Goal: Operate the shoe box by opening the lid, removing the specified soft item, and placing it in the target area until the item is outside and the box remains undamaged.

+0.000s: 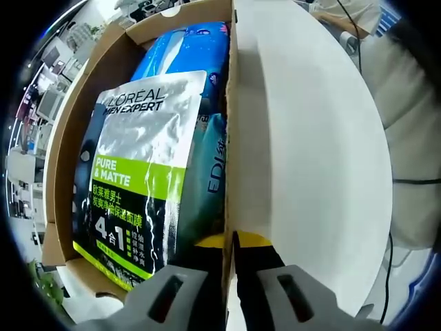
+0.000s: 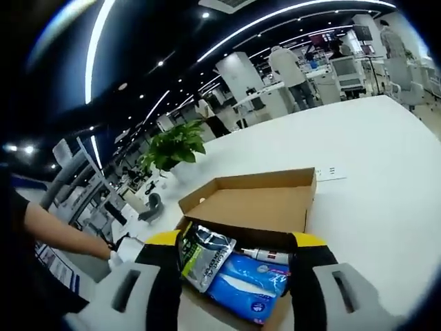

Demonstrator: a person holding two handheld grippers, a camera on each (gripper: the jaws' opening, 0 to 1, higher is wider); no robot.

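The cardboard shoe box (image 1: 69,138) lies open on a white table (image 1: 310,138). Inside lies a silver, green and black L'Oréal Men Expert pouch (image 1: 145,172), with a blue soft pack (image 1: 186,48) beyond it and a teal pack (image 1: 207,179) beside it. My left gripper (image 1: 232,241) straddles the box's side wall (image 1: 231,103), its yellow-tipped jaws closed on the cardboard. In the right gripper view the lid (image 2: 255,203) is folded back. The pouch (image 2: 203,255), the blue pack (image 2: 244,279) and a small bottle (image 2: 265,255) show between the wide-apart jaws of my right gripper (image 2: 236,241), which hovers above the box front, holding nothing.
A person's arm (image 2: 62,234) reaches in from the left. A potted plant (image 2: 176,148) stands at the table's far edge, and a white socket strip (image 2: 331,172) lies right of the lid. People (image 2: 289,65) stand far behind. A cable (image 1: 389,269) runs off the table's edge.
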